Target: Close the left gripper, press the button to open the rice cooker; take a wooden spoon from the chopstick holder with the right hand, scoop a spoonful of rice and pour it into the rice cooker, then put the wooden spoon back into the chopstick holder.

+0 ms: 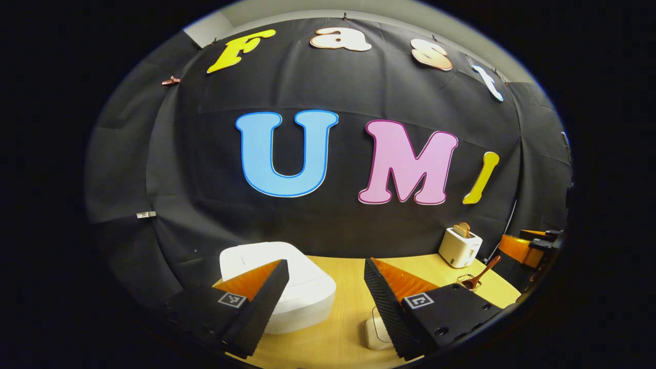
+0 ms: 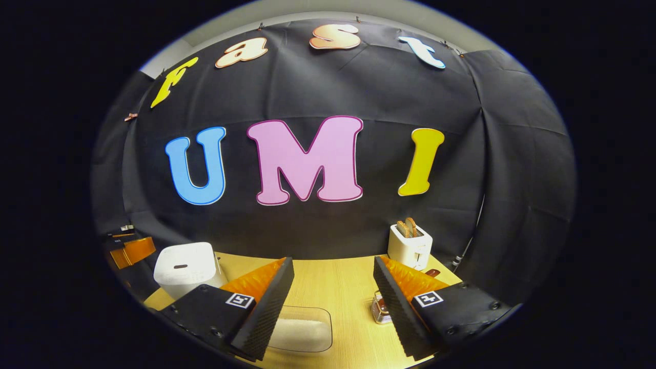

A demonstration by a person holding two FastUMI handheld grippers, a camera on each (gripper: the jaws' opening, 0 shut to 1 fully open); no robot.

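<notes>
The rice cooker sits shut on the left part of the wooden surface, its white lid down, right ahead of your left gripper. That gripper hangs above the surface with its jaws spread wide and nothing between them; its left finger overlaps the cooker in the left gripper view, though you cannot tell whether it touches. The wooden spoon stands tilted in the chopstick holder off to the right, in front of a white toaster with bread in its slots. A clear container of rice lies on the surface between and just beyond the fingers of your right gripper, which is likewise wide open and empty. In the right gripper view the chopstick holder is partly hidden behind the right finger, and the cooker stands at the left.
</notes>
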